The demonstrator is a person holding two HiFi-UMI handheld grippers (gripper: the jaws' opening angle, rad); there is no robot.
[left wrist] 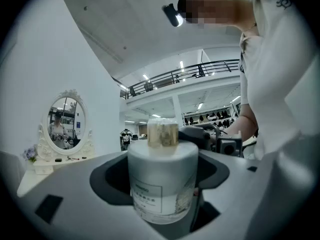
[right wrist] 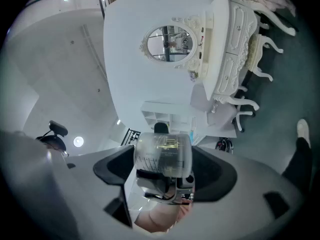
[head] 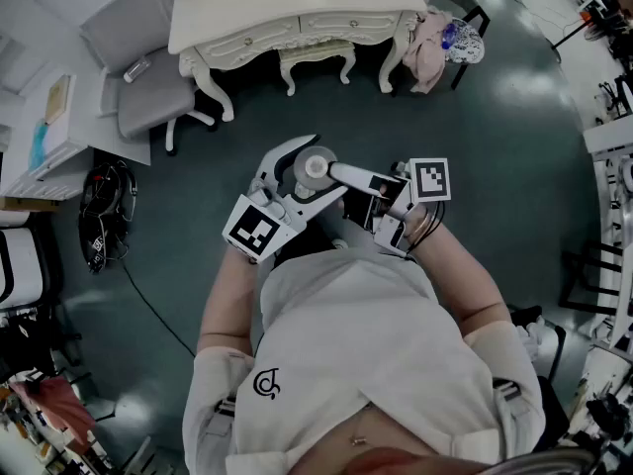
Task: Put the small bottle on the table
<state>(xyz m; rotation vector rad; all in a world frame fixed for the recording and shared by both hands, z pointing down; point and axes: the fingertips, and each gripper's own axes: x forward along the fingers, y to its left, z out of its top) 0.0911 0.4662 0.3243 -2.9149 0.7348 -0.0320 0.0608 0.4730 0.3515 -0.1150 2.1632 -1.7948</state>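
The small bottle (head: 315,166) is frosted white with a gold cap and is held in the air in front of the person's chest. In the left gripper view the small bottle (left wrist: 162,176) stands upright and fills the gap between the jaws. My left gripper (head: 297,178) is shut on it. My right gripper (head: 339,177) reaches in from the right. Its jaws stand wide on either side of the same bottle (right wrist: 164,156), apart from it. The white dressing table (head: 227,13) stands across the floor at the top of the head view, with its oval mirror (right wrist: 170,41).
A carved stool (head: 316,59) is tucked under the dressing table. A grey chair (head: 143,87) stands to its left and a pink bundle (head: 427,49) leans on a black chair to its right. A black bag (head: 104,211) and its cable lie on the floor at left.
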